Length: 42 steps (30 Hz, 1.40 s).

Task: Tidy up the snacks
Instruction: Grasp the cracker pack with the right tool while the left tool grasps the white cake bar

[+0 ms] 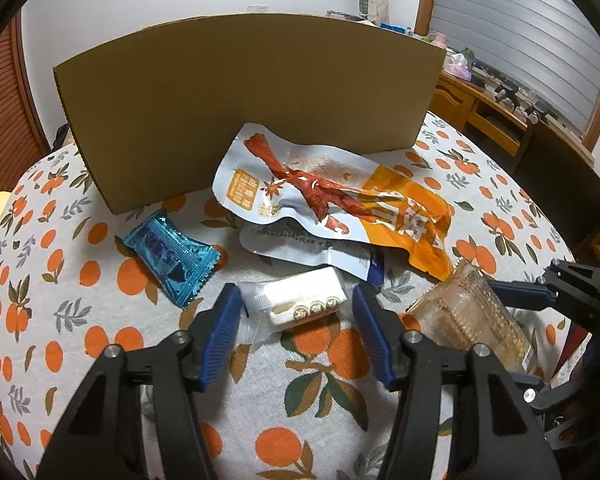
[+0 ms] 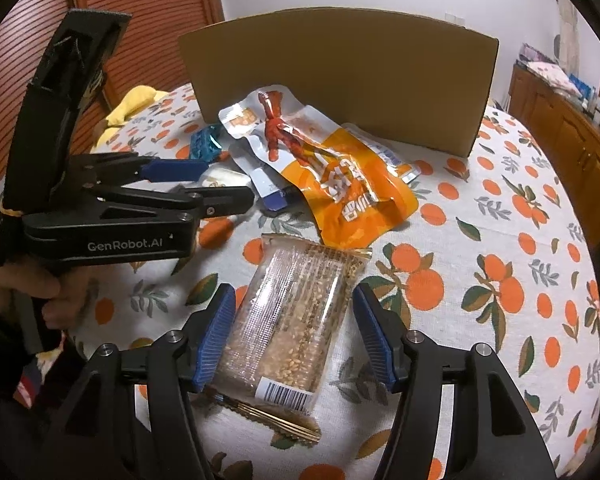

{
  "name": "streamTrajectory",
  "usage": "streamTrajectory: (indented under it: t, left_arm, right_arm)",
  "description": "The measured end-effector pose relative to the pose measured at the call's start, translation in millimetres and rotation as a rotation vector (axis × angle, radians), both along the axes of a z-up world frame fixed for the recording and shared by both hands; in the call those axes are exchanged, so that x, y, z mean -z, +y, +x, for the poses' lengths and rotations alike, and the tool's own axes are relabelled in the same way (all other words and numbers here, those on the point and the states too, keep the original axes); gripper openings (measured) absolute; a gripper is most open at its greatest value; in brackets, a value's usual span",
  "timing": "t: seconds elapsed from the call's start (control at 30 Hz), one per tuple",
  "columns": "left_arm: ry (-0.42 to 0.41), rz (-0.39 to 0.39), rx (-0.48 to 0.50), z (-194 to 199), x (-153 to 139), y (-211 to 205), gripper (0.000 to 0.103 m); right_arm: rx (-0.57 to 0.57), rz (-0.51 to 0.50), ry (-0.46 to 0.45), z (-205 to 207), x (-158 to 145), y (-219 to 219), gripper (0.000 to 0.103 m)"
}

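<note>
Sesame bar (image 2: 292,320) was found lying flat on the patterned tablecloth (image 2: 500,240), its long axis running near to far, barcode end nearest; right gripper (image 2: 294,332) was spread around it, pads apart from the wrapper; left gripper (image 1: 296,328) was held unclenched astride a white wrapped snack (image 1: 300,296), lying crosswise.

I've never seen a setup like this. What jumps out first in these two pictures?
Probably the big orange-and-white snack pouch lying mid-table on the orange-print tablecloth, just in front of an upright cardboard box. Nearer the cameras, each hand-held gripper straddles a snack: the left gripper a small white packet, the right gripper a clear-wrapped sesame bar.
</note>
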<state>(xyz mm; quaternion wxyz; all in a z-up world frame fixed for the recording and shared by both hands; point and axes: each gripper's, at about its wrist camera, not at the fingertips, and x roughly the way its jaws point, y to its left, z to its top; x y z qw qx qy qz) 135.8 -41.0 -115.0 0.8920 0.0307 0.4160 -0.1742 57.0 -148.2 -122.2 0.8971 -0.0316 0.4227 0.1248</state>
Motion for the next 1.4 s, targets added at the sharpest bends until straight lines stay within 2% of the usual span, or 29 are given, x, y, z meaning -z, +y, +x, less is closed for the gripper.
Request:
streamTrajectory:
  t: [0.2,0.37,0.57,0.7,1.4]
  left_arm:
    - [0.002,-0.006,0.003,-11,-2,6,0.045]
    - [-0.002,-0.022,-0.007,-20,-4,16,0.045]
    - [-0.034,-0.05,-0.021,-29,-17,25,0.045]
    - [-0.057,-0.059,-0.023,-34,-27,26,0.045]
    - [-0.111,-0.07,-0.015,-46,-49,21,0.045]
  right_arm:
    - [-0.01,-0.027,-0.009,-2,1,1,0.062]
    - [-0.013,-0.042,-0.016,-3,2,3,0.062]
    - [-0.006,-0.053,-0.026,-5,1,-1,0.047]
    - [0.001,-0.057,-0.034,-7,-2,-4,0.044]
    - [0.079,-0.028,-0.119,-16,-36,-39,0.043]
